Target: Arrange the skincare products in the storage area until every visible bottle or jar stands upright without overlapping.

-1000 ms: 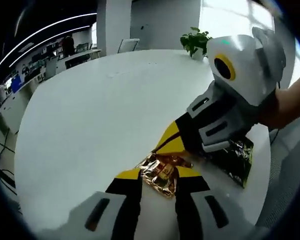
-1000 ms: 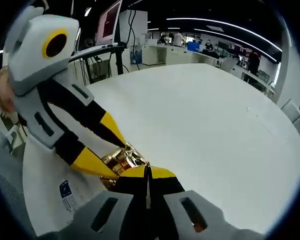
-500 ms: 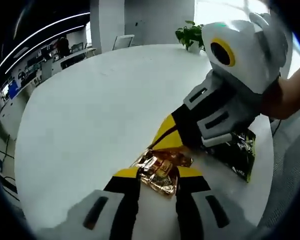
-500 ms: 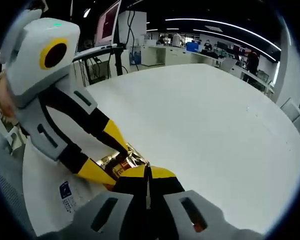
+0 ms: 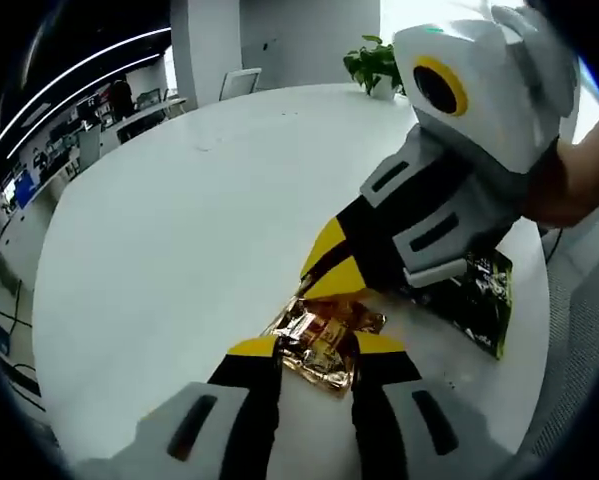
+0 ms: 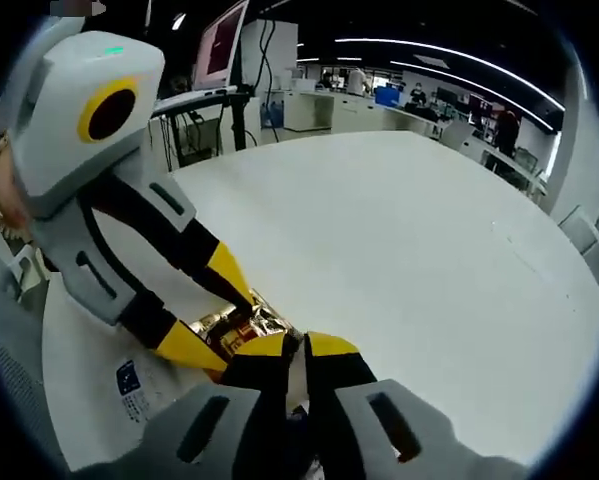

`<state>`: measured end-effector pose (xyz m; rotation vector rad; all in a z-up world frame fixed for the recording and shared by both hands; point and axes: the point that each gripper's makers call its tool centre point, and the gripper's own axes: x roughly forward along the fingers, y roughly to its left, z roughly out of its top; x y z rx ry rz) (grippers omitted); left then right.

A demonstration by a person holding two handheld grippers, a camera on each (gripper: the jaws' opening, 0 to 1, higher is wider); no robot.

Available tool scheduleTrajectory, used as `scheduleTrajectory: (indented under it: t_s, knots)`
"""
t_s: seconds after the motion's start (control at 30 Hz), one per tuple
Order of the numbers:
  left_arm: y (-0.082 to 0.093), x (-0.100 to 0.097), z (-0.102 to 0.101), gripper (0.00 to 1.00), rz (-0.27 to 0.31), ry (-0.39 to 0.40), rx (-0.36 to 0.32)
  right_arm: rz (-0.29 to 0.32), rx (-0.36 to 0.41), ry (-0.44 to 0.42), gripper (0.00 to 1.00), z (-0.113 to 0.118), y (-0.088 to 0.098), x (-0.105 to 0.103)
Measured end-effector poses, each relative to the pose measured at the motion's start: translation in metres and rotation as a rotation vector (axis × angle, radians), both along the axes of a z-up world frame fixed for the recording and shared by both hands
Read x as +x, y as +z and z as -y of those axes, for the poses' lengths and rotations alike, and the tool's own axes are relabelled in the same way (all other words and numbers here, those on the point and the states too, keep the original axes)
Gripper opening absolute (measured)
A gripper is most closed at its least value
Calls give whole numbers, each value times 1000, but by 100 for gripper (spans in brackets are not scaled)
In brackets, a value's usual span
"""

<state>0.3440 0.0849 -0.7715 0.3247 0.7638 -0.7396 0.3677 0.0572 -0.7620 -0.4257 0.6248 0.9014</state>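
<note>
Left tongs (image 5: 317, 352) straddled a crinkly gold packet (image 5: 324, 335) lying on the white counter (image 5: 179, 230), jaws apart. Right tongs (image 6: 294, 345) were pinched closed on the packet's edge, next to a dark green sachet (image 5: 479, 300).

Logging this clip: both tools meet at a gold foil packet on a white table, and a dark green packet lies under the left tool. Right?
One slip: the dark green packet lies under the right tool, as the left gripper view shows. Both tools do meet at the gold foil packet on the white table; the left tool straddles it.
</note>
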Motion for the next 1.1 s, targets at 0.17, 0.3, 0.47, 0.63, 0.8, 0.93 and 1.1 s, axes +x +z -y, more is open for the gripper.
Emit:
scheduleTrajectory:
  t_s: [0.17, 0.3, 0.47, 0.63, 0.8, 0.93, 1.1]
  knots:
    - [-1, 0, 0, 30, -2, -1, 2, 8, 28, -17, 18, 2, 8, 3]
    - [0, 0, 0, 30, -3, -3, 5, 11, 43, -22, 25, 3, 14, 4]
    - [0, 0, 1, 30, -3, -6, 8, 4, 44, -18, 30, 6, 17, -1]
    - [0, 0, 1, 31, -18, 15, -1, 9, 30, -3, 34, 10, 17, -5]
    - [4, -3, 4, 39, -36, 18, -1, 13, 30, -2, 36, 14, 22, -7]
    - [10, -4, 4, 40, -30, 26, -13, 27, 38, 2, 38, 16, 29, -11]
    - [21, -8, 3, 45, -24, 36, -27, 41, 58, 2, 41, 17, 40, -17]
